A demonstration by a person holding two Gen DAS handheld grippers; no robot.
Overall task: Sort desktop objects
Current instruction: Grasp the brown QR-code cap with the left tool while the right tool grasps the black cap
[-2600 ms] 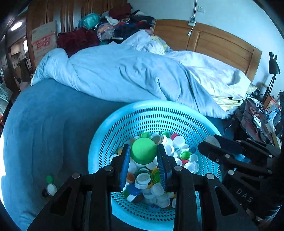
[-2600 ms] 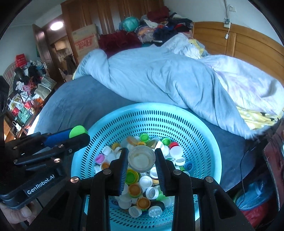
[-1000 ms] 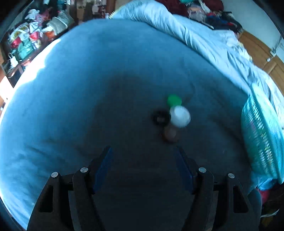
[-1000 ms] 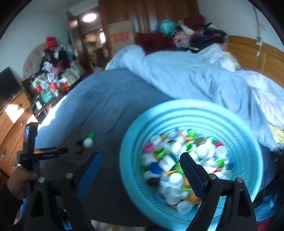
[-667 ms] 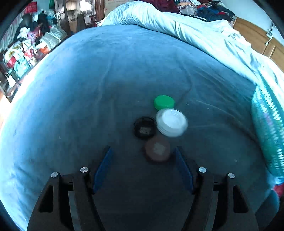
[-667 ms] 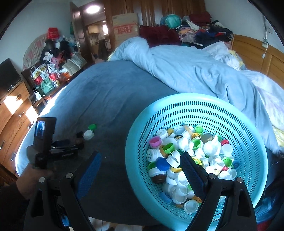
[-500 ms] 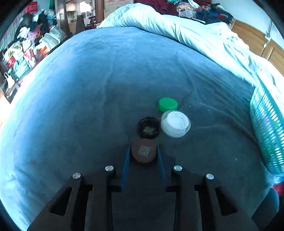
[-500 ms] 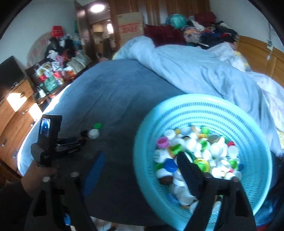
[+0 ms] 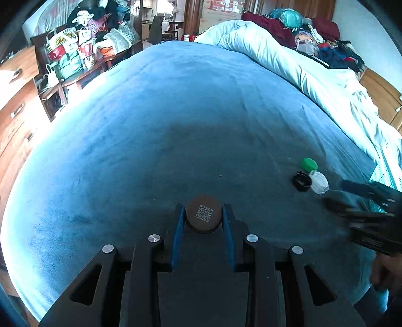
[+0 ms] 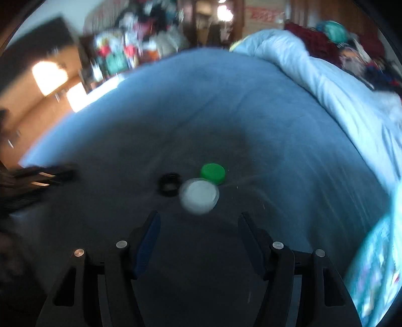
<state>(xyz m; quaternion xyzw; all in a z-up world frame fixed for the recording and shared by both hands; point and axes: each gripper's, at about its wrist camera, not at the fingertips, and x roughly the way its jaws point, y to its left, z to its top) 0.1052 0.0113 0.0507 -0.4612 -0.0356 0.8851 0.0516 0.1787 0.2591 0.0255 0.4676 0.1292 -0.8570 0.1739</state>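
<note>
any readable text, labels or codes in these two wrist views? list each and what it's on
No readable words in either view.
QR code, no letters, too small to decode: printed on the brown cap held between the left gripper fingers.
Red print on the cardboard box behind the bed: too small to read; in the right wrist view it is blurred.
Green cap, white cap, black cap: no print visible.

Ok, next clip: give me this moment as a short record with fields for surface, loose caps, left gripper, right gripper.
surface: blue bedspread
loose caps: green cap, black cap and white cap clustered on the bedspread
left gripper: left gripper shut on the brown cap, QR label facing up
right gripper: right gripper closing, nothing between its fingers, white cap just ahead
image quality: right wrist view blurred
</note>
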